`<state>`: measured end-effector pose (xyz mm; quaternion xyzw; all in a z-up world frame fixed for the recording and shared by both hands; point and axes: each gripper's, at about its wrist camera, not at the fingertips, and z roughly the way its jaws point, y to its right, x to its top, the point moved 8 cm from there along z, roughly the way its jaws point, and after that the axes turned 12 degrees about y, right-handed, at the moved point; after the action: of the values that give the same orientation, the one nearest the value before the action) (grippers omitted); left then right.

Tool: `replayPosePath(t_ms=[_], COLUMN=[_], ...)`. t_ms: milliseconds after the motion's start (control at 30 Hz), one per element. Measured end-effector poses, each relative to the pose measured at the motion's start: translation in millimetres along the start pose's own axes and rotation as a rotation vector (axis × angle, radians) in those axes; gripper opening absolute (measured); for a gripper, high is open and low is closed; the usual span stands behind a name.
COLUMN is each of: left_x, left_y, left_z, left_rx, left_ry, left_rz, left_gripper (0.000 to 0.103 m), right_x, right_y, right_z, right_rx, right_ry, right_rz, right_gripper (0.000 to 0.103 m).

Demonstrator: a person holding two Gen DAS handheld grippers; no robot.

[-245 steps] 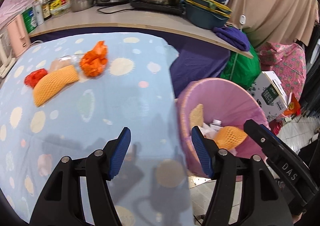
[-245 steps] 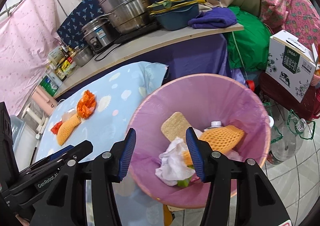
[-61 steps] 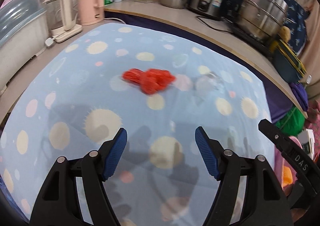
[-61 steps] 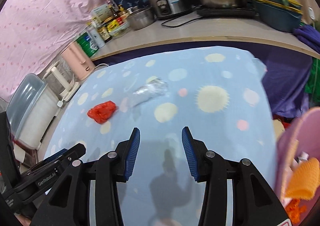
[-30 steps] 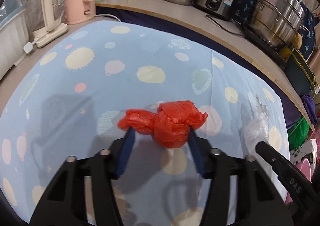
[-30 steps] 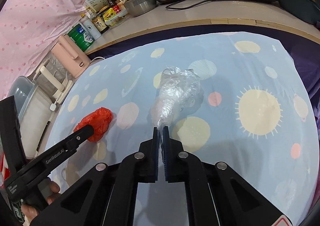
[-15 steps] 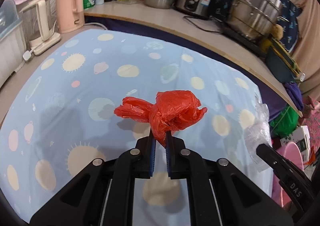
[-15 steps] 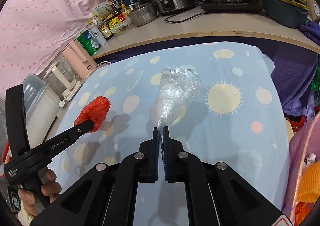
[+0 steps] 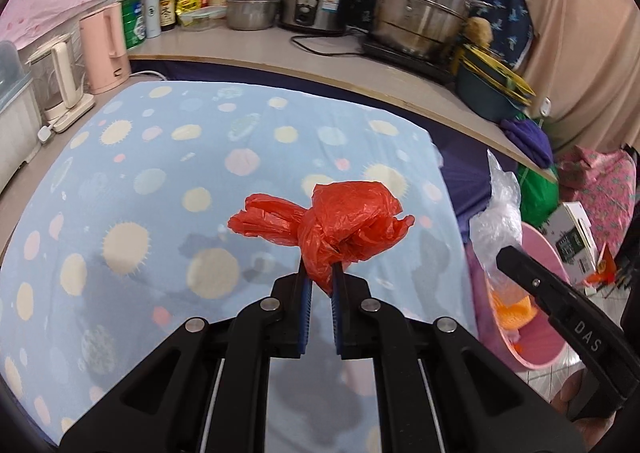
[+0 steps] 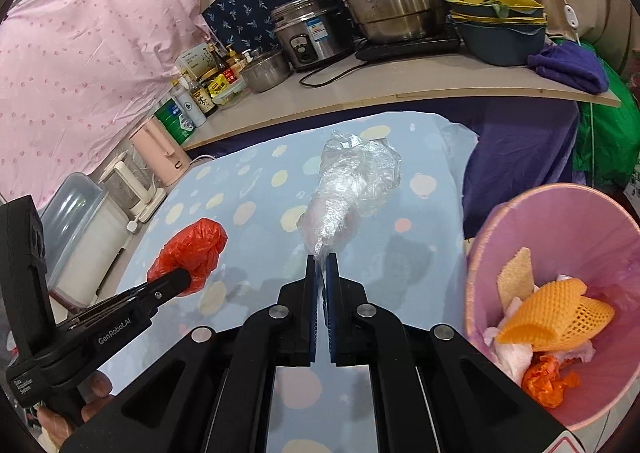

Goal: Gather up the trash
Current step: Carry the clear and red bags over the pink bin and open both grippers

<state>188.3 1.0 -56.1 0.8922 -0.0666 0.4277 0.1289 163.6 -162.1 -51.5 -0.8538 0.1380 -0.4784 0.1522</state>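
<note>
Left wrist view: blue dotted tablecloth [image 9: 168, 181] fills the middle, bare across its surface. Its far edge runs close to a counter [image 9: 328, 69] crowded with pots and bottles; its right edge drops off beside a pink bin [image 9: 536, 337] on the floor. Open air above the cloth between the two grippers.

Left gripper [image 9: 318, 285] is pinched tight on a red bag [image 9: 344, 229], holding it by its lower fold. The bag is lifted off the cloth, knotted, its tail sticking out to the left.

Right wrist view: right gripper [image 10: 321, 265] is clamped on the thin end of a clear bag [image 10: 352, 189], fingers nearly touching. The bag balloons up and away from the tips, held above the cloth near the table's right edge. The bin [image 10: 576, 213] sits just right of that edge, mouth open and tilted toward the camera, holding orange foam net [image 10: 556, 317], a tan sponge piece [image 10: 514, 277], white tissue and a scrap of orange plastic. The left gripper with the red bag [image 10: 192, 253] is off to the left, well apart from the clear bag, farther from the bin.
</note>
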Motion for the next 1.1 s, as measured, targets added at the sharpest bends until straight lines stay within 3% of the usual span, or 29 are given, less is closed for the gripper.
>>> replayPosePath(t_ms=[600,1100], left_x=[-63.2,-77.3], left_y=[158.5,228.2], left_z=[-0.2,23.9], left_rx=[-0.19,-0.253], left_ry=[-0.081,-0.112], left_rz=[0.18,0.245], left_gripper=[0.008,0.008], right_x=[-28.8,-40.3], right_y=[145.8,194.1], right_z=[-80.5,-88.1], right_rx=[-0.22,-0.263], right_ry=[0.029,0.022], right_rz=[0.105,0.177], right_gripper=[0.005,0.005])
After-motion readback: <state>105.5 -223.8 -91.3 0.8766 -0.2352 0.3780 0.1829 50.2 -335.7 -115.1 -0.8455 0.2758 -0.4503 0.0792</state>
